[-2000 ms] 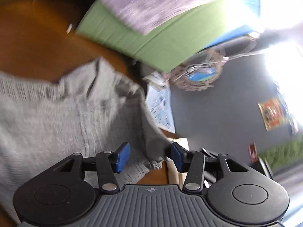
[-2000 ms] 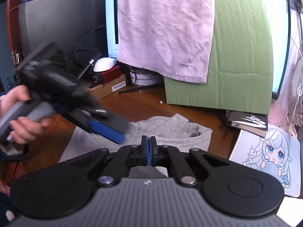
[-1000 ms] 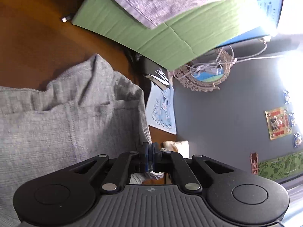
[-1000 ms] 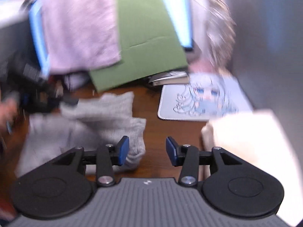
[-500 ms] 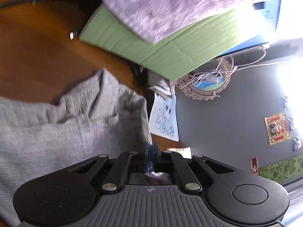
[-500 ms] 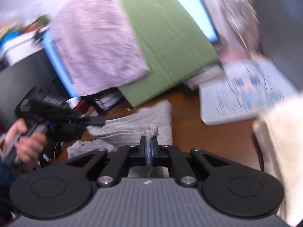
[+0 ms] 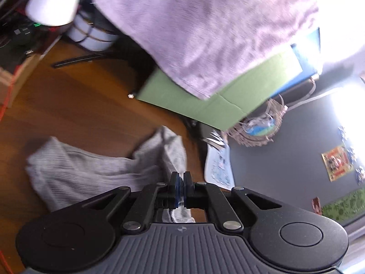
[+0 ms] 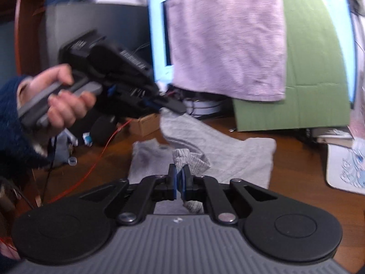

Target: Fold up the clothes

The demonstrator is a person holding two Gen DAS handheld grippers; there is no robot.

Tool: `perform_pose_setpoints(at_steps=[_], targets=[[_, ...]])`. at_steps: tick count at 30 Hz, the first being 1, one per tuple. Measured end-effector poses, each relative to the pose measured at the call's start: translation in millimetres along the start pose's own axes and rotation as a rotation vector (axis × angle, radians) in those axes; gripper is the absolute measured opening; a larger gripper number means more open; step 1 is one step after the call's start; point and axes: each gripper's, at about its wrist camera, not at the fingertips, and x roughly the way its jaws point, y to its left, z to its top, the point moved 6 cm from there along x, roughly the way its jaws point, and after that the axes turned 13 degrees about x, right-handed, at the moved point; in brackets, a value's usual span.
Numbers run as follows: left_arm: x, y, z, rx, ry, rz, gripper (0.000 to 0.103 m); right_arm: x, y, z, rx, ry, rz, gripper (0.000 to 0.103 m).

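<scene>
On the brown wooden desk (image 8: 296,150) ahead of you: one grey knit garment (image 8: 239,157), partly bunched, near the green cardboard sheet (image 8: 319,73). Your right gripper (image 8: 179,178): jaws pressed together, pinching a ribbed fold of that garment. Your left gripper (image 7: 179,188): jaws likewise closed on the grey fabric, one edge lifted off the desk; your left hand (image 8: 61,96) grasps its handle. Behind: lilac towel (image 8: 225,34) draped over a lit monitor (image 8: 159,45). Right side: illustrated mouse mat (image 8: 346,166).

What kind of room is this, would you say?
Probably a home desk or bedroom workspace: a lit monitor with cables, a wooden desk, and a cartoon mouse mat beside the grey garment.
</scene>
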Motion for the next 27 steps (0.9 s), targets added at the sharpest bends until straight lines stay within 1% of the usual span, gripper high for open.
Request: perform_pose_setpoints(at_steps=[1,3,4,6,7,8,9,10,12,14,15,16,17,18,19,22,23,24,26,27], targets=[[1,7,-1,-0.016,0.000,0.008,0.003,5,4,-4,-0.019,0.005,-0.006,0.006],[4,20,-3,-0.044,0.016,0.021,0.003,15,13,-12,-0.050,0.025,-0.004,0.012],[7,27,-5,-0.061,0.029,0.024,0.003,18,16,-17,-0.069,0.036,-0.005,0.013],[12,38,-9,-0.088,0.046,0.039,0.004,23,22,-24,-0.105,0.054,-0.002,0.024],[12,42,-10,-0.092,0.048,0.054,0.004,23,25,-28,-0.118,0.060,0.013,0.026],[12,45,-11,-0.092,0.044,0.069,0.004,21,28,-30,-0.127,0.066,0.032,0.028],[10,47,-11,-0.088,0.035,0.084,0.004,19,31,-32,-0.134,0.070,0.060,0.034],[8,49,-11,-0.082,0.026,0.095,0.004,16,34,-33,-0.143,0.072,0.087,0.036],[3,48,-9,-0.066,0.009,0.106,0.004,11,40,-35,-0.165,0.082,0.130,0.037],[0,45,-9,-0.033,0.007,0.118,0.005,9,42,-34,-0.182,0.070,0.123,0.038],[-1,43,-10,-0.014,0.009,0.124,0.008,10,40,-31,-0.177,0.061,0.101,0.038],[-2,40,-11,0.005,0.013,0.131,0.014,12,38,-28,-0.171,0.052,0.078,0.040],[-3,39,-13,0.022,0.016,0.137,0.018,13,35,-25,-0.151,0.046,0.062,0.046],[-4,37,-15,0.039,0.019,0.142,0.026,17,30,-22,-0.126,0.050,0.044,0.053],[-4,35,-16,0.056,0.021,0.144,0.028,20,27,-21,-0.113,0.063,0.022,0.053],[0,33,-21,0.094,0.035,0.159,0.028,32,24,-24,-0.136,0.107,-0.010,0.051],[3,33,-22,0.104,0.042,0.167,0.028,34,25,-26,-0.155,0.116,-0.014,0.042],[7,34,-22,0.112,0.048,0.175,0.028,36,26,-28,-0.175,0.124,-0.017,0.026],[13,34,-24,0.134,0.060,0.185,0.028,38,26,-31,-0.184,0.142,-0.028,0.011],[16,35,-24,0.146,0.066,0.191,0.027,37,25,-31,-0.176,0.146,-0.031,0.008]])
